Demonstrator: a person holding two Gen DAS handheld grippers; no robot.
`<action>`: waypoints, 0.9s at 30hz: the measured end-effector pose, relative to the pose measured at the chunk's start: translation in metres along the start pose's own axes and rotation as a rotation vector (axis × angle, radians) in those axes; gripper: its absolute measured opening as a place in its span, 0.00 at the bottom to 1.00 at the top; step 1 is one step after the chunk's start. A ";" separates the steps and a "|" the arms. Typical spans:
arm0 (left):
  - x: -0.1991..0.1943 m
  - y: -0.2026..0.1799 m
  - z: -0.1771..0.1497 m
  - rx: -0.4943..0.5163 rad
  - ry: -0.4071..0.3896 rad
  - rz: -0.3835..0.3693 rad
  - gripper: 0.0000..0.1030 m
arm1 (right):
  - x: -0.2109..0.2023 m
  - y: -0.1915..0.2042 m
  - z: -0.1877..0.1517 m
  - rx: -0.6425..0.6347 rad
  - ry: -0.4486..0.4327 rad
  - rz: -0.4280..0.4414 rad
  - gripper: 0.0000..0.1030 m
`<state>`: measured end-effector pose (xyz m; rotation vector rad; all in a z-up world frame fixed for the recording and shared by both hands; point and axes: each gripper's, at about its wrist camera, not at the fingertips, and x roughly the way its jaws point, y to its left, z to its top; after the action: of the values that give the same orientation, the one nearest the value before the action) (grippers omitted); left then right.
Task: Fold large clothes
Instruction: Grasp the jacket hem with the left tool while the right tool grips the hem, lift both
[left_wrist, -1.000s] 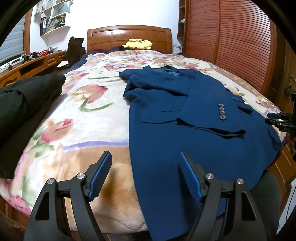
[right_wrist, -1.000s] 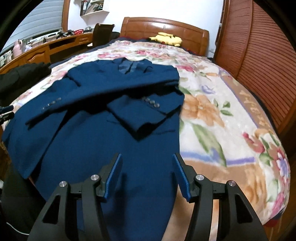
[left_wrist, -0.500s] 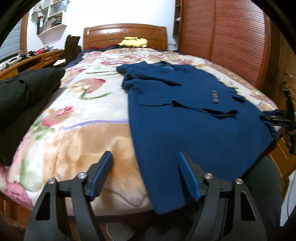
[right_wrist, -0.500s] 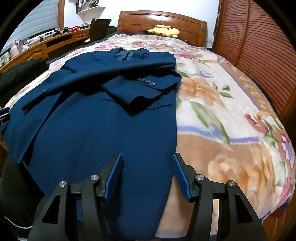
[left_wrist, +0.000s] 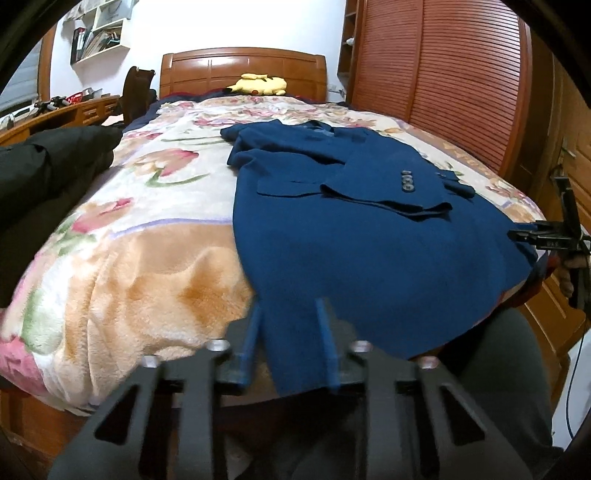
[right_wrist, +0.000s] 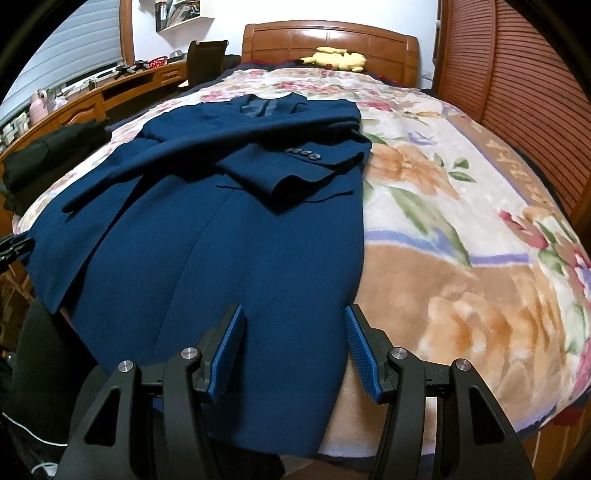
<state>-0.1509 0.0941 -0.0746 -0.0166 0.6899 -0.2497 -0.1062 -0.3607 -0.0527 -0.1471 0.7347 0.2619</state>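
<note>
Change: left gripper (left_wrist: 288, 314) came down to the blue coat (left_wrist: 369, 251) hem, jaws closing, hem between them
Right gripper (right_wrist: 295, 328): half open, empty

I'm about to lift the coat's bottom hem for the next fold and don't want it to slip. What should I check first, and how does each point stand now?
1. Left gripper on the hem corner of the blue coat: cannot tell; its jaws are closing with the edge between them, the view is blurred.
2. Right gripper gripping the hem: not ok; its fingers stand apart over the cloth.
3. Both sleeves folded across the coat's front: ok.
4. Coat lying flat on the floral blanket: ok, though the hem hangs over the bed's foot.
5. Landing area clear: ok; the yellow plush toy sits far off at the headboard.
</note>
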 end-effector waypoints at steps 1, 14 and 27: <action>-0.002 0.000 0.001 0.007 0.000 -0.009 0.12 | 0.000 0.000 -0.001 -0.001 -0.001 0.001 0.56; -0.051 0.003 0.020 0.021 -0.118 0.002 0.04 | -0.021 -0.005 0.001 0.021 -0.059 0.076 0.07; -0.042 -0.001 0.018 0.037 -0.078 0.004 0.04 | -0.010 -0.003 -0.008 0.023 0.011 0.107 0.18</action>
<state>-0.1710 0.1019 -0.0346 0.0108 0.6074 -0.2567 -0.1175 -0.3675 -0.0521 -0.0879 0.7572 0.3548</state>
